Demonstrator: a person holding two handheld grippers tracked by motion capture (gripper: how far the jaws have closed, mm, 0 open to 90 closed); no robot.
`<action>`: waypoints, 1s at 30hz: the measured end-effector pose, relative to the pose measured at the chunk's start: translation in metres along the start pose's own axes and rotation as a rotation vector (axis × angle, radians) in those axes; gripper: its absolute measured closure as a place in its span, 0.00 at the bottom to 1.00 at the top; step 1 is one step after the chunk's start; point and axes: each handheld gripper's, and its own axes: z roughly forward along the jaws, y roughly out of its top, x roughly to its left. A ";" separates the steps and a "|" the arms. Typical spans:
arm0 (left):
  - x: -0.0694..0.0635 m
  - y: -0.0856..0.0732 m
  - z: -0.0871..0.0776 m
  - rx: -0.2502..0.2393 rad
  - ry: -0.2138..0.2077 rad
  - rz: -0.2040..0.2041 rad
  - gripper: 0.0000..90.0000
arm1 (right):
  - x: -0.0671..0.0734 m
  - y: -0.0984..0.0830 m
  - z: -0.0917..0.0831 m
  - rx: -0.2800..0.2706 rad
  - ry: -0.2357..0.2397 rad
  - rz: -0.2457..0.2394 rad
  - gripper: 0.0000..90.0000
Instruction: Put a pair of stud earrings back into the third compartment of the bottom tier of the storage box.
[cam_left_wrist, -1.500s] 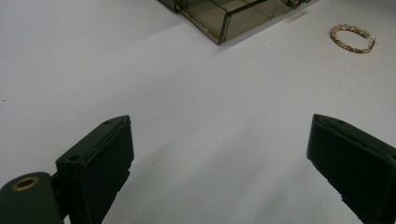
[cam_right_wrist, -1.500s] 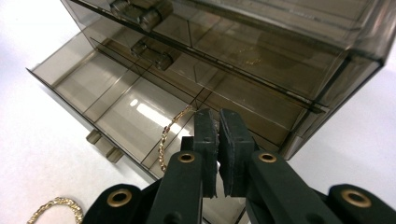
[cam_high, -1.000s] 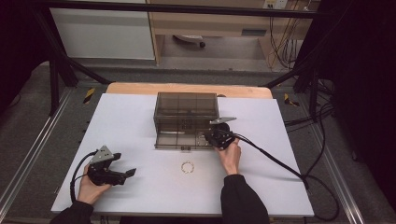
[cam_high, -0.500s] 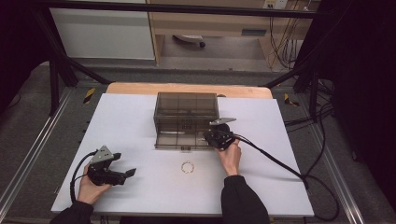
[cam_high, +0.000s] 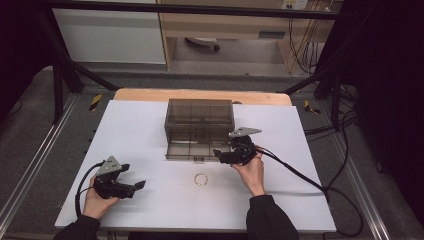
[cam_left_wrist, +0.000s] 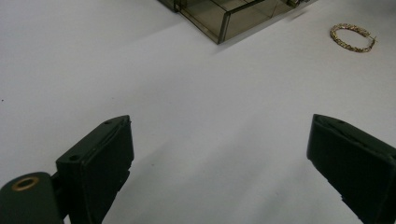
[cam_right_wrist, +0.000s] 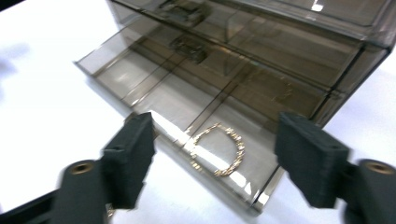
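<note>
A: High view first. What's on the table (cam_high: 150, 125)?

B: White tabletop. A smoky see-through box (cam_high: 199, 120) sits toward the far middle, with its bottom drawer (cam_high: 192, 149) pulled out toward the person. A gold bracelet (cam_high: 200, 179) lies on the bare surface, nearer the person than the drawer and well apart from it.

A: Hands?

B: The left gripper (cam_high: 131, 187) is low at the near left, held in the left hand (cam_high: 95, 201), jaws spread, nothing between them. The right gripper (cam_high: 219, 154) is at the drawer's right front corner, held in the right hand (cam_high: 251, 170). A black cable (cam_high: 300, 175) trails from it off to the right.

A: Left gripper view?

B: Left gripper (cam_left_wrist: 219, 154): both black jaws stand wide apart over plain white table, released, nothing held. Far ahead, a corner of the drawer (cam_left_wrist: 224, 18) at the top edge, and the gold bracelet (cam_left_wrist: 352, 37) at the upper right, flat on the table and beside the drawer, not touching it.

A: Right gripper view?

B: Right gripper (cam_right_wrist: 215, 154): jaws wide apart, released, hovering over the drawer's front edge. The drawer (cam_right_wrist: 140, 74) has dividers. A second bracelet (cam_right_wrist: 224, 149), gold chain, lies in the compartment at the near corner, seen between the two jaws. I cannot tell whether either jaw touches the drawer. Above it, the box (cam_right_wrist: 303, 28) with something dark and blurred inside.
</note>
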 end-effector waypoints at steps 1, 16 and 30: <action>0.000 0.000 0.000 0.000 0.000 0.000 0.08 | 0.000 0.000 0.000 0.000 0.000 0.000 0.27; 0.000 0.000 0.000 0.001 0.001 0.000 0.08 | 0.025 -0.019 -0.006 0.021 0.059 -0.017 0.03; 0.000 0.000 0.000 0.000 -0.001 0.000 0.08 | 0.040 -0.035 0.009 0.038 0.122 0.001 0.06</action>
